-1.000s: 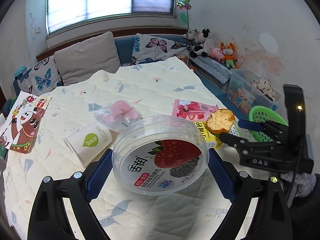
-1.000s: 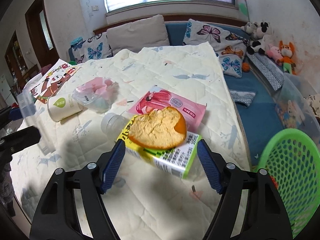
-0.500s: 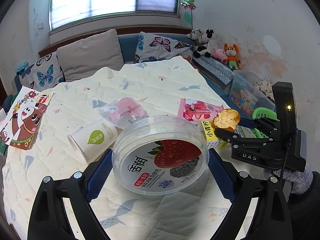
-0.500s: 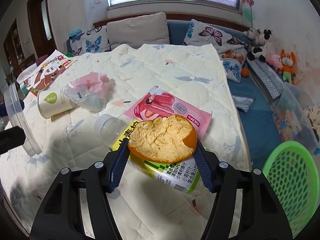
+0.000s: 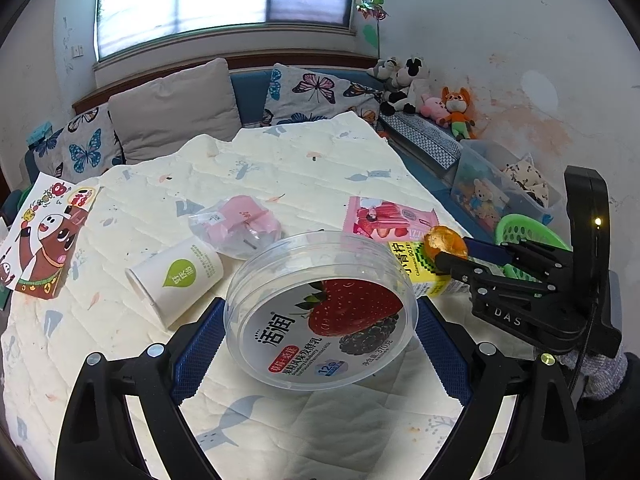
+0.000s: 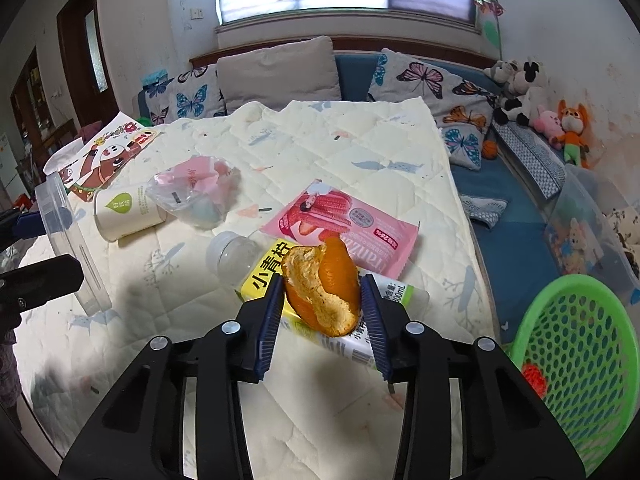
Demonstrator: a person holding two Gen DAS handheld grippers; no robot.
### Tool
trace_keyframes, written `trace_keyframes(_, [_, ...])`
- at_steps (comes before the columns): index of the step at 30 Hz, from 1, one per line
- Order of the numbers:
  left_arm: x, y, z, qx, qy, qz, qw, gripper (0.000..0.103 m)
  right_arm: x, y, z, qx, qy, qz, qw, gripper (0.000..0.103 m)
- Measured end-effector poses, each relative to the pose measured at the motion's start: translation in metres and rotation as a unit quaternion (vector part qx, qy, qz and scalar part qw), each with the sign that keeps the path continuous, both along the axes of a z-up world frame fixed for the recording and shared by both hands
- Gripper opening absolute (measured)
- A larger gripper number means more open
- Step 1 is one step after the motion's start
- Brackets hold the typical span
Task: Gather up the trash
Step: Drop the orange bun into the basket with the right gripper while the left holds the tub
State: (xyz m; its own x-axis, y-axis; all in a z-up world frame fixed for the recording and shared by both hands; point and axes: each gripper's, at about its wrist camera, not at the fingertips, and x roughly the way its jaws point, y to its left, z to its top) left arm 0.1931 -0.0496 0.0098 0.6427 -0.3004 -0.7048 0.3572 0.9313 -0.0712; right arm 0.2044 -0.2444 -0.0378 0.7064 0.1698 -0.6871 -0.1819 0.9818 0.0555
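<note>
My left gripper (image 5: 320, 344) is shut on a clear round yogurt tub (image 5: 320, 312) with a strawberry label, held above the quilted table (image 5: 280, 168). My right gripper (image 6: 322, 304) is shut on an orange peel (image 6: 320, 288), squeezed between its blue pads; the peel also shows in the left wrist view (image 5: 444, 242). A yellow-green drink bottle (image 6: 260, 272) lies under the peel. A pink snack packet (image 6: 340, 216), a paper cup (image 6: 124, 212) and a crumpled pink plastic bag (image 6: 196, 192) lie on the table. A green mesh basket (image 6: 580, 360) stands at the right, beside the table.
A cartoon picture book (image 5: 44, 240) lies at the table's left edge. Butterfly cushions (image 6: 424, 84) and stuffed toys (image 6: 520, 88) line the blue sofa behind. A clear storage box (image 6: 592, 224) sits beyond the basket. The basket holds a small red item (image 6: 534, 376).
My right gripper has closed on the orange peel, folding it upright between the pads. My left gripper keeps holding the tub, nearly still.
</note>
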Motion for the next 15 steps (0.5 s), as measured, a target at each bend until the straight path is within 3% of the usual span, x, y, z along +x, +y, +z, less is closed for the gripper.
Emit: trace_keyframes(15, [-0.01, -0.01, 0.006, 0.003, -0.007, -0.012, 0.9999, 0.089, -0.022, -0.007, 0.005, 0.022, -0.006, -0.009, 1.0, 0.035])
